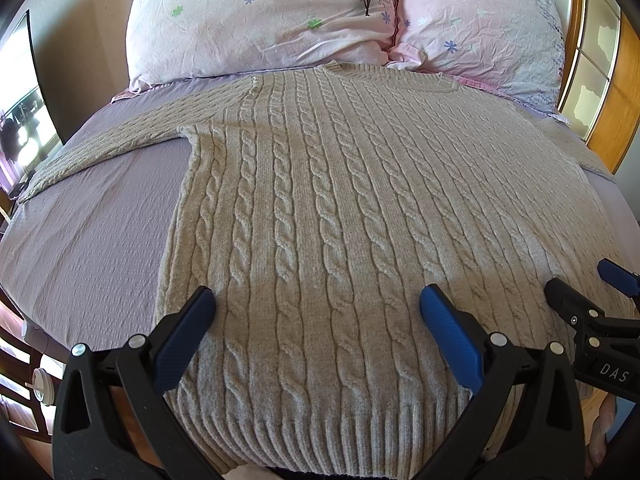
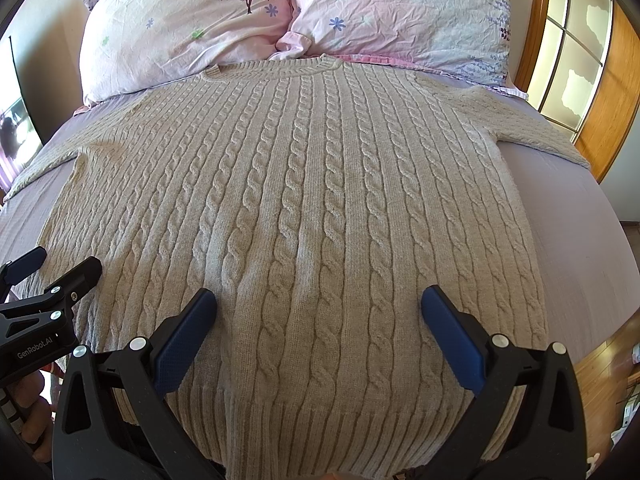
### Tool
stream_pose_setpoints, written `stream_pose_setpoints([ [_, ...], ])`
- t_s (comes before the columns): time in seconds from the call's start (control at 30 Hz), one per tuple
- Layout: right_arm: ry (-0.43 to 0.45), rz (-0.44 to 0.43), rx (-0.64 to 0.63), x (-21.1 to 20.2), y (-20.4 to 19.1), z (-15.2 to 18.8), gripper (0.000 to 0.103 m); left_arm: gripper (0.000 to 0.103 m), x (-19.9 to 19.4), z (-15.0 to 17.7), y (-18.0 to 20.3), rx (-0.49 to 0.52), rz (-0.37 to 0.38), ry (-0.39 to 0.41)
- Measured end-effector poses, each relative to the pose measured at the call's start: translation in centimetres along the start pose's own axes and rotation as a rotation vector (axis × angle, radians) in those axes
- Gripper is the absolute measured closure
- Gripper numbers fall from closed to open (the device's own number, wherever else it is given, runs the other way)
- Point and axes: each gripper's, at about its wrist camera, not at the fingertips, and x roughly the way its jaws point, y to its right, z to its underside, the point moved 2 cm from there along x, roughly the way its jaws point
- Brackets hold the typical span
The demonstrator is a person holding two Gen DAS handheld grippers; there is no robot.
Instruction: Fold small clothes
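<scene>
A beige cable-knit sweater [image 1: 340,200] lies flat on the bed, collar toward the pillows, ribbed hem nearest me; it also fills the right wrist view [image 2: 304,208]. Both sleeves spread sideways: one to the left [image 1: 100,148], one to the right [image 2: 532,128]. My left gripper [image 1: 318,300] is open and empty, hovering over the lower left part of the sweater near the hem. My right gripper [image 2: 318,300] is open and empty over the lower right part. Each gripper shows at the edge of the other's view: the right one [image 1: 580,284] and the left one [image 2: 64,264].
The bed has a lilac sheet [image 1: 88,248]. Two pink floral pillows [image 1: 260,20] [image 2: 400,12] lie at the head. A wooden-framed window [image 2: 572,40] stands to the right, a dark screen [image 1: 24,92] to the left. Wooden floor shows at the lower right [image 2: 600,368].
</scene>
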Motion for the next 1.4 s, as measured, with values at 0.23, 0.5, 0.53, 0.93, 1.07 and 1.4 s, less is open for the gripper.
stream_pose_setpoints([
  [0.23, 0.000, 0.000, 0.000, -0.02, 0.00, 0.01, 0.001, 0.002, 0.00, 0.00, 0.00, 0.000, 0.000, 0.000],
  [0.5, -0.001, 0.000, 0.000, -0.01, -0.05, -0.02, 0.001, 0.002, 0.00, 0.00, 0.00, 0.001, 0.000, 0.001],
  [0.53, -0.001, 0.001, 0.000, -0.01, -0.06, -0.02, 0.001, 0.002, 0.00, 0.00, 0.00, 0.000, 0.000, 0.001],
  [0.93, -0.002, 0.001, 0.001, 0.07, -0.18, 0.01, 0.001, 0.002, 0.00, 0.01, -0.01, 0.000, -0.001, 0.000],
  [1.07, -0.010, 0.003, 0.003, 0.11, -0.23, 0.12, 0.001, 0.002, 0.00, 0.01, -0.01, 0.000, 0.000, 0.000],
  [1.4, -0.020, -0.004, -0.014, 0.55, -0.48, -0.27, 0.001, 0.002, 0.14, 0.28, -0.19, 0.002, 0.000, 0.005],
])
